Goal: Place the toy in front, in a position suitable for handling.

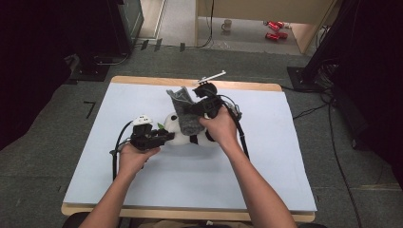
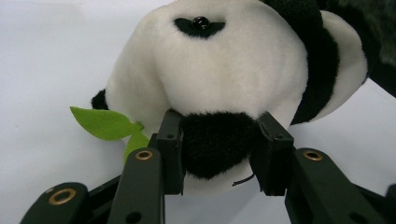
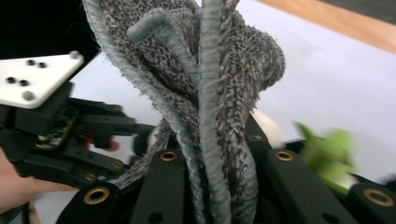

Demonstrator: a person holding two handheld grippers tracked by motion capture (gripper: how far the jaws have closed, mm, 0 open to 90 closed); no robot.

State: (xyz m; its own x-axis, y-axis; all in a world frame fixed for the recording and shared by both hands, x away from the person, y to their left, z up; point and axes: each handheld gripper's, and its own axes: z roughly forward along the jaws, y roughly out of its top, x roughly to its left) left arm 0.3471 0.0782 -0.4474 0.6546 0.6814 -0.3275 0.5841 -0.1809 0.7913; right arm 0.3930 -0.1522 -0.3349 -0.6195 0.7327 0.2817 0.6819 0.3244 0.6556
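Tabletop point(image 1: 266, 180): pale blue sheet on a wooden board; everything below is placed relative to the panda lying near its middle.
Panda point(image 1: 183, 135): a plush toy, white with black patches, lying on the sheet. In the left gripper view point(image 2: 224, 70) it looks soft and light; I judge it will squash rather than slip, so an ear or limb is the surest hold.
Cloth point(image 1: 186, 111): a grey knitted piece, draped over the panda's far side and lifted above it. Limp and floppy by my reading; its corded edge point(image 3: 205, 93) gives the best purchase.
Right gripper point(image 1: 202, 107): just beyond the panda, jaws clamped nearly together on the bunched cloth.
Left gripper point(image 1: 164, 137): touching the panda's near-left end, jaws part-way closed, pads pressing either side of a black furry patch point(image 2: 217, 142).
Green leaf point(image 2: 105, 123): felt, at the panda's mouth side, just beside the left jaws.
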